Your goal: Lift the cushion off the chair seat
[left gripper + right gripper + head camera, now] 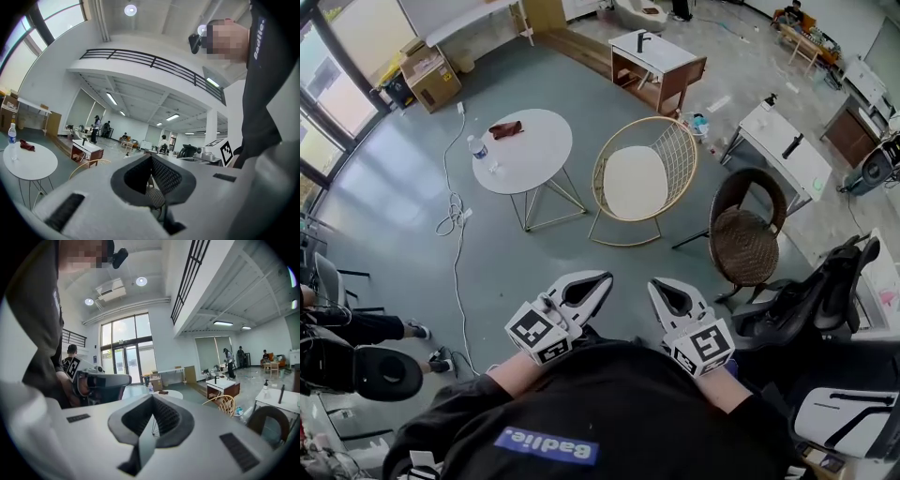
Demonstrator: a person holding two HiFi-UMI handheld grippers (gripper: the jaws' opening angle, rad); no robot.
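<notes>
Head view is showing left gripper (598, 281) and right gripper (663, 287) closed, empty, low centre; arriving shut, they are risking shoving the cushion (636, 183) against the chair (680, 150).

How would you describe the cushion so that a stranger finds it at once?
Start at the round white table; the gold wire chair stands just right of it. The white oval cushion lies on its seat, whereas the nearby dark brown wicker chair has none.

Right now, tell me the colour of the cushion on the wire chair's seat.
The cushion is plain white, with no pattern; it shows clearest in the head view.
</notes>
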